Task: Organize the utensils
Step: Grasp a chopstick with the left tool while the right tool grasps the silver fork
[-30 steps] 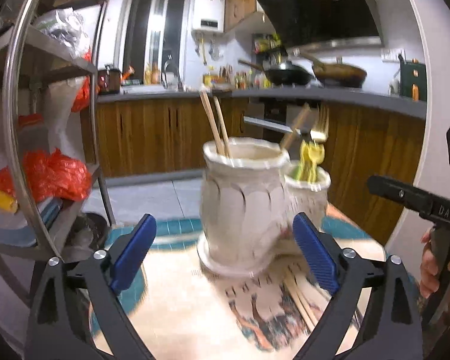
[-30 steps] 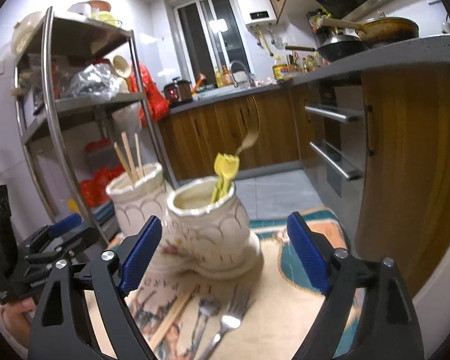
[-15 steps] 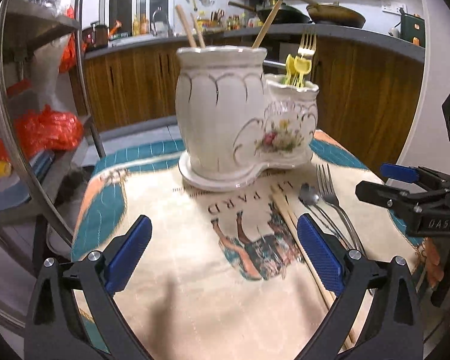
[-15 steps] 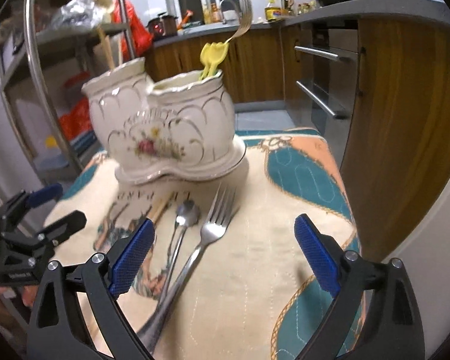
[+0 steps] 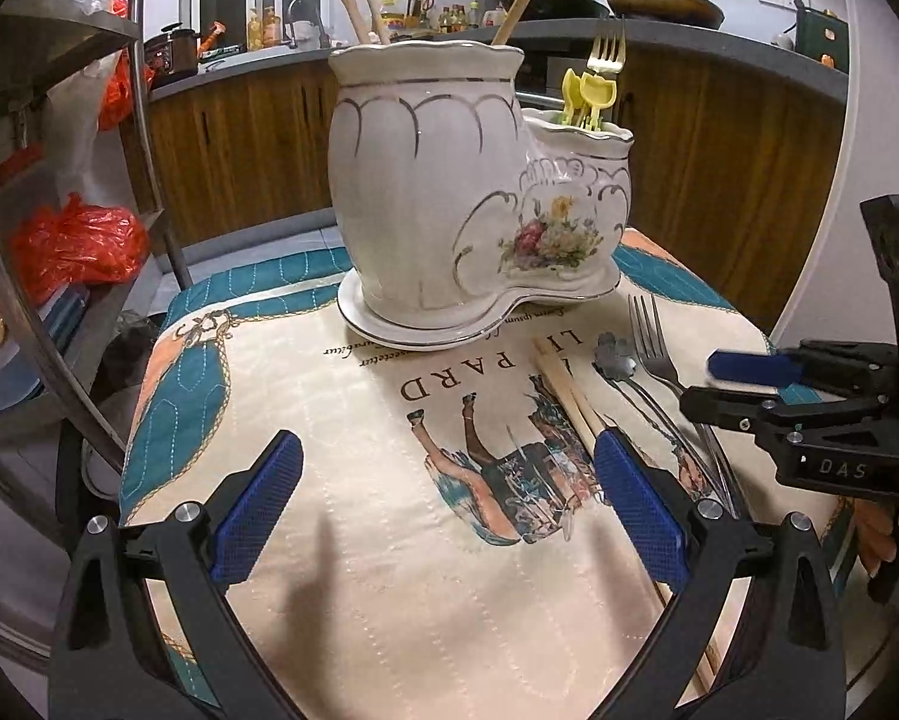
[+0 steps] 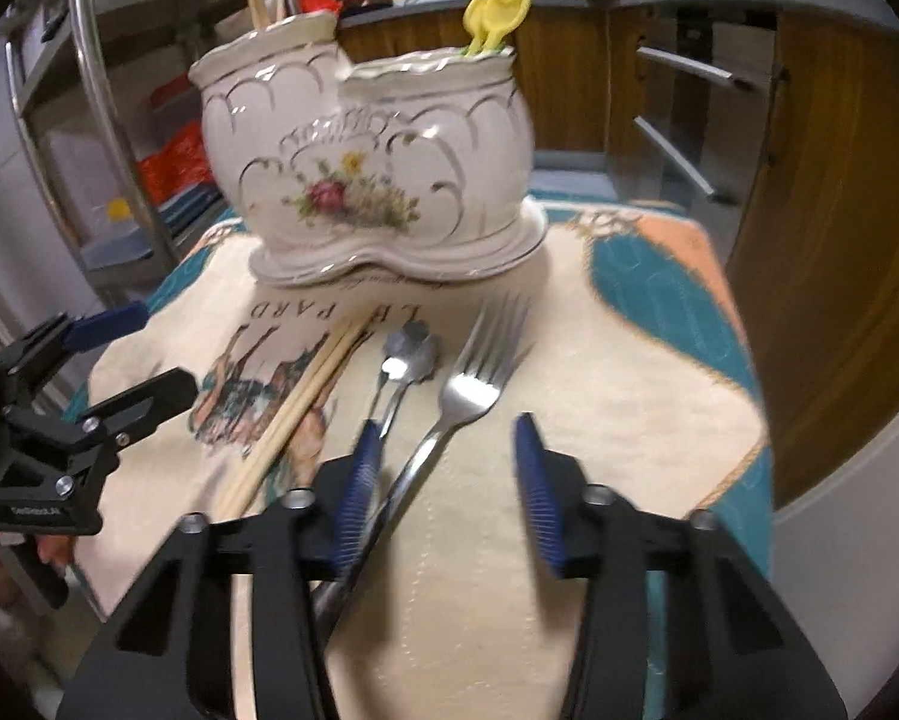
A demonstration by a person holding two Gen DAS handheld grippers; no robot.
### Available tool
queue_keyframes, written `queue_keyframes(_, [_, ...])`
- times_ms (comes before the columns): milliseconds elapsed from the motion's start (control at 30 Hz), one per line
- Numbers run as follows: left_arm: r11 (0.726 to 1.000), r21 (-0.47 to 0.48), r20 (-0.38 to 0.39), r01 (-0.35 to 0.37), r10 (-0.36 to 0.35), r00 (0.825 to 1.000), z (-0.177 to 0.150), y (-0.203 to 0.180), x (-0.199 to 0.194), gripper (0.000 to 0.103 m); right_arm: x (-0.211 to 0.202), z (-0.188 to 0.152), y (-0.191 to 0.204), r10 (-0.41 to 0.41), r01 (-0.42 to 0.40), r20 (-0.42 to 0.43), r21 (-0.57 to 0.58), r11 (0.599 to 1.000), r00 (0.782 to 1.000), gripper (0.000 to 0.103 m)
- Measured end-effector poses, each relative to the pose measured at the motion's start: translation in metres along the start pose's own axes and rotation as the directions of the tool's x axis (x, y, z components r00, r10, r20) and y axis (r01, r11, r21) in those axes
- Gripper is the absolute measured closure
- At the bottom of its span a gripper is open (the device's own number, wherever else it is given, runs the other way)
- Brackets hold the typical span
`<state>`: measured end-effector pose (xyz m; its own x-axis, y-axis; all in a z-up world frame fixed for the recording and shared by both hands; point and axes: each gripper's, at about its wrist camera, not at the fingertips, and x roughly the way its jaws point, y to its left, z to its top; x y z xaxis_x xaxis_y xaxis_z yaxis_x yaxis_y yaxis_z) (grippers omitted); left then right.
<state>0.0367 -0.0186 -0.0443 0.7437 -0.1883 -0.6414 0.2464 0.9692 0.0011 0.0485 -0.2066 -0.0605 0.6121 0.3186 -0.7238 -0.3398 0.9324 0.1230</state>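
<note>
Cream quilted cloth [image 5: 389, 600] with teal border bears a white ceramic two-cup utensil holder [image 5: 437, 192] at its far side. Before it lie paired wooden chopsticks [image 6: 293, 408], a steel fork [image 6: 455, 402] and a small steel spoon [image 6: 404, 360]. Left gripper [image 5: 449, 504] hovers wide open; right gripper [image 6: 443, 480], just narrowing, straddles the fork handle ungripped.

Left tongs [image 5: 443, 507]: matte black angular arms with triangular cut-outs, silver screw heads at the joints, ribbed blue pads [image 5: 257, 507] on the fingertips. Right tongs [image 6: 446, 489]: same black frame, silver screws, blue ribbed pads [image 6: 536, 495]. Its side carries white "DAS" lettering.
</note>
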Motion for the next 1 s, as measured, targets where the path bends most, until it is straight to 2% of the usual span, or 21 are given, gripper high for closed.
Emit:
queue_keyframes(67, [1.000,0.003,0.002,-0.003,0.003,1.000,0.000,-0.001,-0.001,0.007,0.002,-0.001,0.002,0.018,-0.018,-0.016,-0.002,1.000,1.000,0.072])
queue_keyframes(200, [1.000,0.003,-0.011,-0.013,0.013,1.000,0.000,-0.004,0.000,0.007,0.005,-0.002,0.005,0.013,-0.014,-0.035,-0.030,0.999,0.999,0.079])
queue_keyframes(267, [1.000,-0.005,-0.019,0.009,-0.009,1.000,0.001,-0.005,0.001,0.007,0.004,-0.002,0.005,0.004,-0.006,-0.041,-0.049,0.999,0.999,0.088])
queue_keyframes(367, [1.000,0.002,-0.041,0.031,-0.031,0.999,0.001,-0.010,0.001,0.008,0.002,-0.001,0.004,-0.022,0.017,-0.047,-0.101,0.995,0.999,0.092])
queue_keyframes(433, [0.998,0.008,-0.064,0.057,-0.056,0.996,0.000,-0.016,0.002,0.015,0.001,-0.002,0.004,-0.032,0.025,-0.048,-0.129,0.991,0.998,0.094])
queue_keyframes(500, [0.997,0.012,-0.090,0.077,-0.076,0.993,-0.002,-0.021,0.004,0.026,-0.001,-0.002,0.002,-0.060,0.053,-0.042,-0.152,0.987,0.997,0.096])
queue_keyframes(600, [0.996,0.018,-0.132,0.088,-0.085,0.988,-0.006,-0.027,0.010,0.039,0.001,-0.002,-0.003,-0.053,0.046,-0.042,-0.147,0.988,0.998,0.096])
queue_keyframes(700, [0.995,0.007,-0.145,0.104,-0.102,0.984,-0.008,-0.030,0.012,0.039,0.001,-0.004,-0.004,-0.051,0.044,-0.038,-0.154,0.987,0.998,0.096])
queue_keyframes(867, [0.996,0.011,-0.150,0.089,-0.087,0.985,-0.010,-0.035,0.013,0.040,0.001,-0.004,-0.004,-0.047,0.040,-0.038,-0.157,0.987,0.998,0.096])
queue_keyframes(933, [0.996,0.007,-0.156,0.088,-0.086,0.984,-0.009,-0.037,0.013,0.045,0.001,-0.004,-0.004,-0.047,0.041,-0.038,-0.156,0.987,0.998,0.096])
queue_keyframes(1000, [0.995,0.008,-0.170,0.097,-0.095,0.981,-0.005,-0.039,0.015,0.059,0.001,-0.004,-0.004,-0.046,0.039,-0.040,-0.154,0.987,0.998,0.096])
